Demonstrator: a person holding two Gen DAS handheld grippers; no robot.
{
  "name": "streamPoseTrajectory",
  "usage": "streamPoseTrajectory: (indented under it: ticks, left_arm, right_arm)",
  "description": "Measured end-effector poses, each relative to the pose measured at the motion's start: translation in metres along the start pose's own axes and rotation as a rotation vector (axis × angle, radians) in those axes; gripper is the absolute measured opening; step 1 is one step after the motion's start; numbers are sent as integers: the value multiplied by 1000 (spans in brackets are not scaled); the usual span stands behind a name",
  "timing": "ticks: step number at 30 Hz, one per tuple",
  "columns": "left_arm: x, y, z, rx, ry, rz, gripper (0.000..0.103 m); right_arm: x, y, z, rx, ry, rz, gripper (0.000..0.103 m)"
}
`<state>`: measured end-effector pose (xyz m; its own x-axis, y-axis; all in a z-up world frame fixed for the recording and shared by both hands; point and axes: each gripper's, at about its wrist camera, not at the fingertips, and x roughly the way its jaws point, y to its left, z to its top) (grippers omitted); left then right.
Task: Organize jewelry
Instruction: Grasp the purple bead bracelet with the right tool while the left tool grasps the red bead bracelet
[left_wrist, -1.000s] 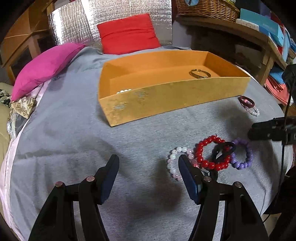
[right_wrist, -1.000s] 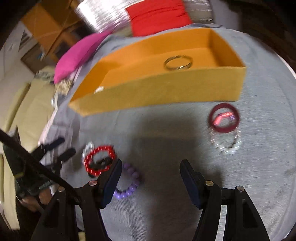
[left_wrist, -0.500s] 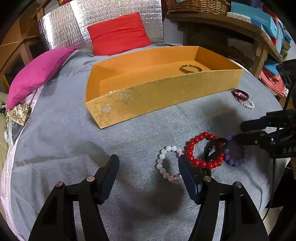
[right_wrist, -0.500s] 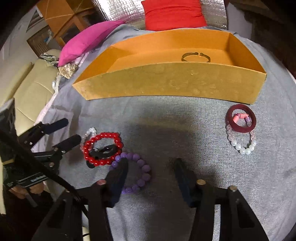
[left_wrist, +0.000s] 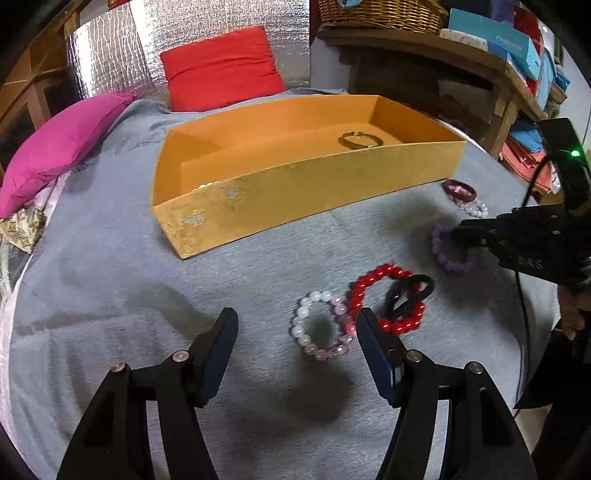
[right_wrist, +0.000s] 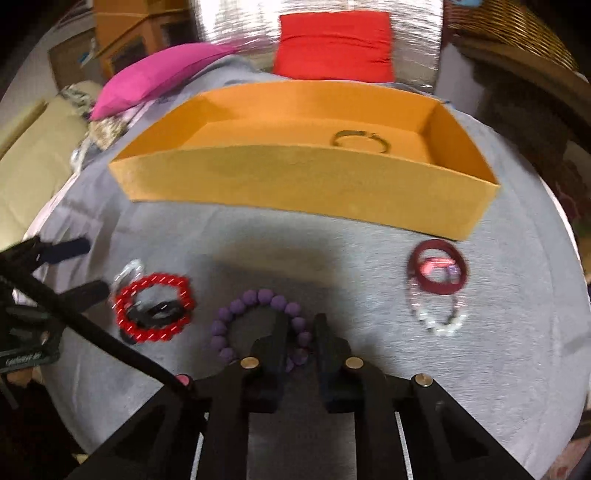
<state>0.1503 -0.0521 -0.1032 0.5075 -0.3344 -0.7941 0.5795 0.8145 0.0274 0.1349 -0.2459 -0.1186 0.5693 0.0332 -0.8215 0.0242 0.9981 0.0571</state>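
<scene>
**Right tongs nip the purple bracelet**

The purple bead bracelet (right_wrist: 258, 325) lies on the gray cloth (right_wrist: 332, 266), right at the tips of the right tongs (right_wrist: 301, 332). Its near side sits between the two black fingers (right_wrist: 277, 332). In the left camera, the purple beads (left_wrist: 445, 251) peek out from under the same tongs (left_wrist: 461, 236).

Left of it is a red bead bracelet (right_wrist: 153, 310) with a black hair band (right_wrist: 159, 314) lying across it. A pale pink and white bracelet (left_wrist: 321, 325) touches the red one (left_wrist: 384, 295) on its other side. This pale one lies just in front of the left tongs (left_wrist: 295, 332), close to the right finger. Off to the right of the purple bracelet, a dark red ring (right_wrist: 437, 271) lies on top of a clear and white bead bracelet (right_wrist: 439, 314).

Behind all of them stands a long orange box (right_wrist: 295, 181). Its front wall is between the bracelets and the inside of the box. A thin metal bangle (right_wrist: 360, 140) lies inside. Some pale beads (left_wrist: 207, 184) show at the left end, mostly hidden. Behind the box are a red cushion (left_wrist: 221, 70) and a pink cushion (left_wrist: 59, 144).

The right tongs have just been closing and are now almost together, pinching the purple beads. The left tongs are spread wide, holding and touching nothing.
</scene>
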Motion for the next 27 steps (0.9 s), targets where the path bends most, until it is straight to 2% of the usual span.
streamPoseTrajectory:
  ticks: [2, 5, 8, 13, 18, 22, 27]
  left_arm:
    - [2, -4, 2, 4, 1, -25, 67]
    - [6, -11, 6, 7, 9, -67, 51]
    - [12, -15, 9, -2, 23, -105, 42]
    - [21, -21, 12, 11, 42, -133, 38]
    - [35, -25, 12, 15, 76, -125, 10]
    - [29, -24, 15, 9, 38, -130, 10]
    - [3, -8, 25, -38, -87, -165, 10]
  right_arm:
    - [0, -5, 2, 25, -4, -19, 16]
    - [2, -12, 4, 44, 3, -40, 16]
    - [5, -11, 4, 46, 9, -42, 16]
    - [5, -18, 3, 75, 13, -15, 16]
    - [6, -15, 2, 81, 11, -15, 16]
    - [3, -15, -1, 91, 7, -5, 16]
    - [-10, -16, -1, 85, -48, 31, 15]
